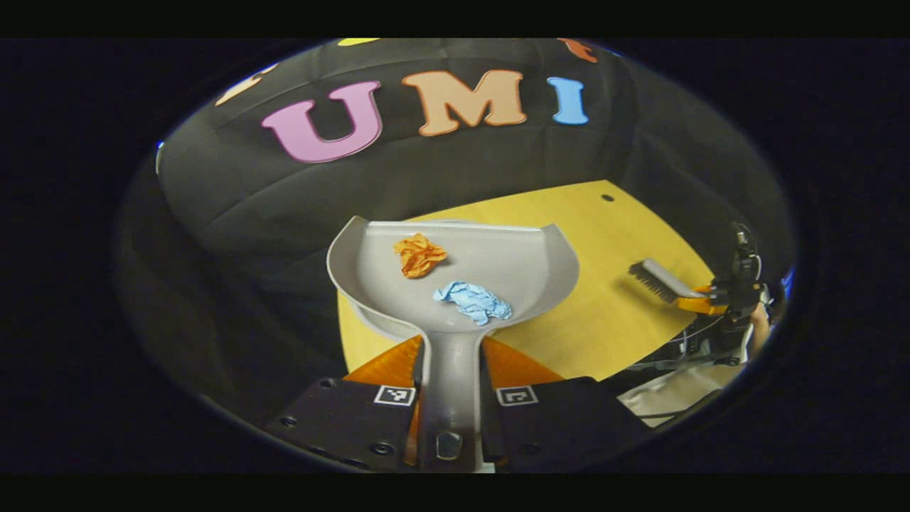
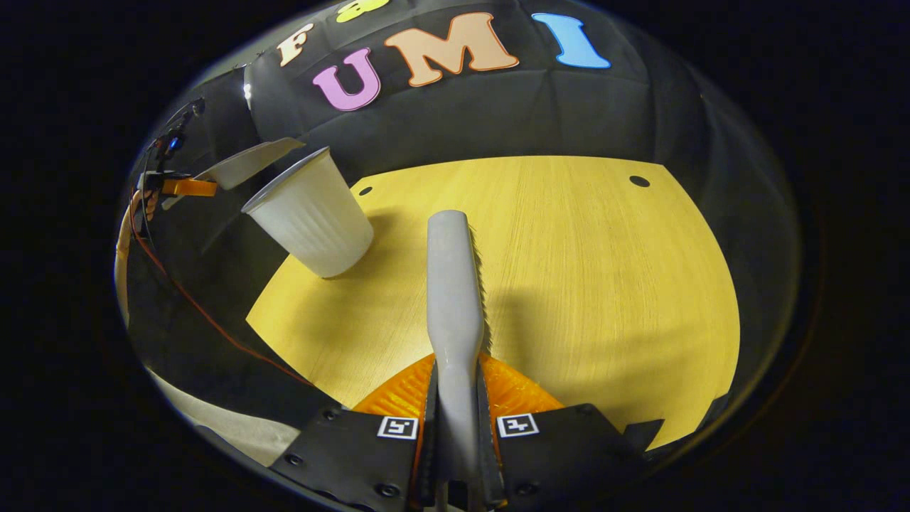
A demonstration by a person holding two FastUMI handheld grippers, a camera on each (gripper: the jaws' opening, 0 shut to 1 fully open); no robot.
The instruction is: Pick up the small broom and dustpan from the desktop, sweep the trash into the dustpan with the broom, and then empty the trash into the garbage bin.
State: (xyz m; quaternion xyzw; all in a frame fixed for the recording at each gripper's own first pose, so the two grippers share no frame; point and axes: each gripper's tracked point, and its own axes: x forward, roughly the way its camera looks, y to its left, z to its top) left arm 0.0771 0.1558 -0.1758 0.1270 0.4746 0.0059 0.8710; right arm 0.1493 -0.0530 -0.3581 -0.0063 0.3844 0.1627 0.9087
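Above the yellow desk [image 2: 569, 270], the left claw [image 1: 452, 370] clamps the dustpan [image 1: 498, 263] by its handle, with an orange paper wad [image 1: 419, 254] and a blue one [image 1: 475, 301] inside. The right claw [image 2: 455, 405] grips the broom [image 2: 453, 284], near the white bin [image 2: 313, 220].

My booth is dim, and overhead light brightens the surface [image 2: 569, 270]. Soft shadows fall there. Fisheye distortion bends and darkens both views' edges.
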